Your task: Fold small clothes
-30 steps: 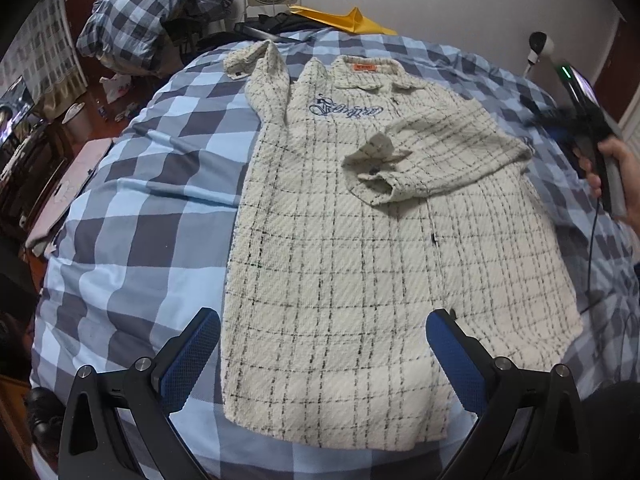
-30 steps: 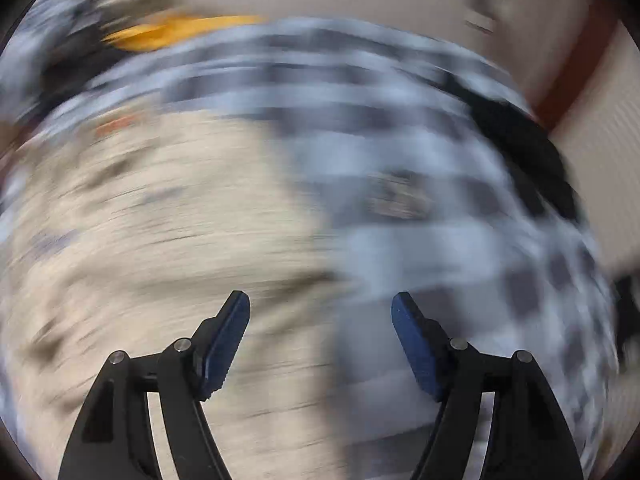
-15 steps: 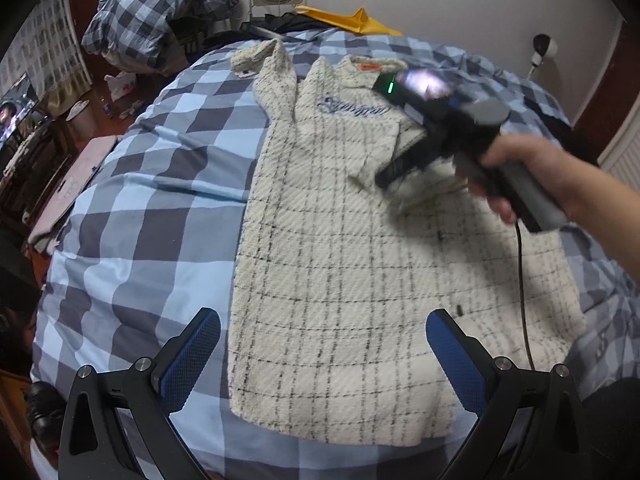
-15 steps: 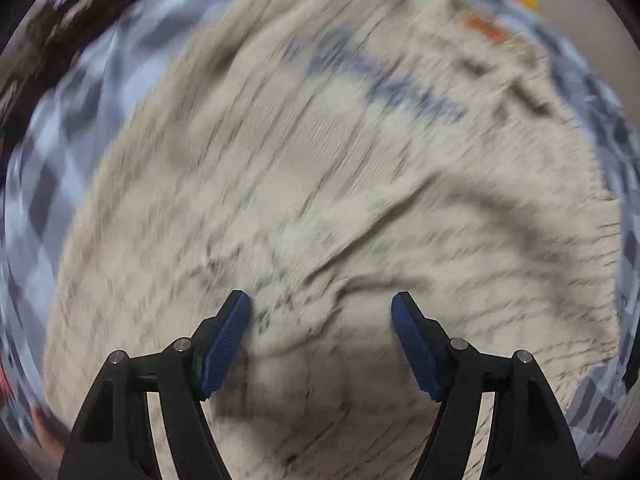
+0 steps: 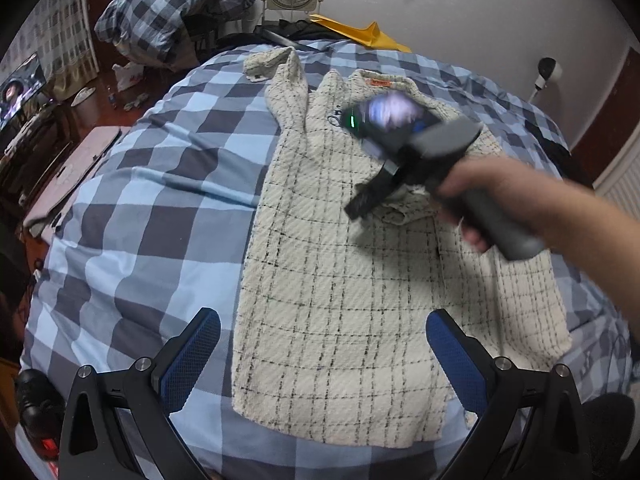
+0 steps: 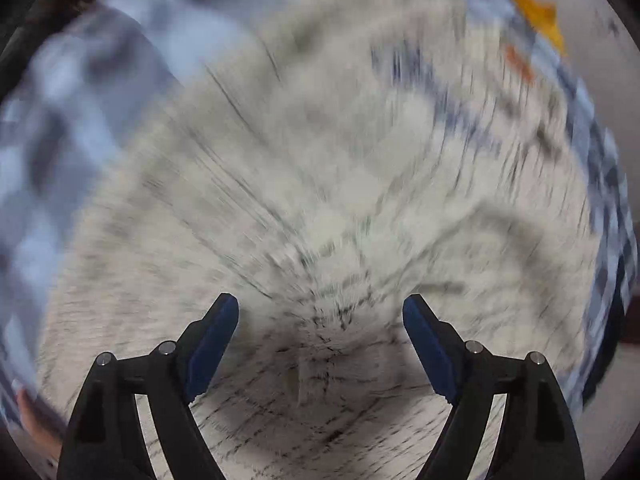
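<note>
Cream plaid shirt [image 5: 352,280]: soft, thick-woven, limp, probably light; likely to sag and bunch when lifted. Best hold judged at cuff of folded-in sleeve [image 5: 404,208] or hem corner. Cream ground, thin dark check, orange neck label, dark embroidery at chest. Spread flat on blue checked bedspread [image 5: 152,208], collar far, hem near. Right gripper [image 6: 320,320] above mid-shirt, pointing down, jaws just widened, nothing between. Left gripper [image 5: 322,344] wide apart, empty, over hem.

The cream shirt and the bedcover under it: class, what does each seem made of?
Cream shirt: looks like a thick, nubbly woven fabric, matte, with a coarse ribbed texture under thin dark check lines. Bedcover: probably smooth, thin cotton-like cloth with a flat printed blue check and soft creases.
</note>
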{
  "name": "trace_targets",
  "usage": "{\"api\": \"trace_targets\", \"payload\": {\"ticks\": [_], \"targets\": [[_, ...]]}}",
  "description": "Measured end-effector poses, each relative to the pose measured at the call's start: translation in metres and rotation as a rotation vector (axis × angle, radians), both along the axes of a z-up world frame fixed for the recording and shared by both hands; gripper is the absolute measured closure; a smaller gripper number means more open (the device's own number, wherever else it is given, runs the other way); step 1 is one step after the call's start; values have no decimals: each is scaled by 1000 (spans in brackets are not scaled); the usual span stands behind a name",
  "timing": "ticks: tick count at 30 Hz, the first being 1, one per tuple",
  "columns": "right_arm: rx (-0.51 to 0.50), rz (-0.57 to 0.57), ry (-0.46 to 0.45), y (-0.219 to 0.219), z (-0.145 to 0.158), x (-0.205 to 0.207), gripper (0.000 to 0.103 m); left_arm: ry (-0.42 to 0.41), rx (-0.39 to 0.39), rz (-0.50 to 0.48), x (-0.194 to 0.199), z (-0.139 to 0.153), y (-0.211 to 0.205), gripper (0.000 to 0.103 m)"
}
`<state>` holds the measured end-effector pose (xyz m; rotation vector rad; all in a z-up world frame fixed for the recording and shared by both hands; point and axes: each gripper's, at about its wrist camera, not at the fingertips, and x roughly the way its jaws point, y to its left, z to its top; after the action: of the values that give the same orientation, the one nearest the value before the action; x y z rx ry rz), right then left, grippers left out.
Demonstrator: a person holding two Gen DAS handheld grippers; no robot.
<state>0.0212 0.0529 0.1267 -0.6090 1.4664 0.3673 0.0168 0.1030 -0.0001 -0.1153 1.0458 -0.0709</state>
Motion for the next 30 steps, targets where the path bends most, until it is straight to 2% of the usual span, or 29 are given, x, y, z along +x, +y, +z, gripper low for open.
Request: {"api": "trace_targets", "payload": {"ticks": [1,2,3,5,7,8,10,12,14,15,17,19,20,22,24,27,29,30], "targets": [[-10,-37,20,-5,-12,2,22,0,-4,0,0,0,0,0],[37,-83,33,-14,-18,3,24,-1,-9,-1,-1,1,1,0],[111,-129,32,-24,-15,5,46,-1,-16,-1,-1,2,2,0],[218,-206,21,-47,0,11,83,-3,-43,-5,-2,4,3,0],[378,-320,38,-79,22,24,85,0,-66,-6,-1,5,4,0],[412,-361,16,-91,35,29,85,-3,-79,-4,-1,7,6,0],[461,-437,-61,-113,67,37,85,-7,-85,3,-1,8,7,0],[530,-475,-182,-124,110,37,85,-4,-87,11,0,7,10,0],[591,-493,-262,-119,130,36,84,3,-93,22,0,5,12,0],[630,-497,-265,-113,134,33,83,8,-97,29,1,4,14,0],[676,-465,-192,-92,117,41,79,25,-106,38,2,1,16,0],[704,-427,-58,-66,83,34,60,42,-119,45,4,-2,17,0],[710,-413,42,-54,58,30,42,49,-124,47,4,-3,17,0],[672,-459,126,-49,36,21,41,57,-124,44,3,-5,16,0],[651,-512,123,-67,27,16,41,56,-118,37,1,-5,15,0],[691,-496,76,-112,37,14,41,50,-127,28,1,-2,14,0],[649,-489,-37,-146,63,21,38,46,-137,22,1,0,13,0],[581,-494,-126,-172,72,24,28,45,-135,21,1,0,12,0]]}}
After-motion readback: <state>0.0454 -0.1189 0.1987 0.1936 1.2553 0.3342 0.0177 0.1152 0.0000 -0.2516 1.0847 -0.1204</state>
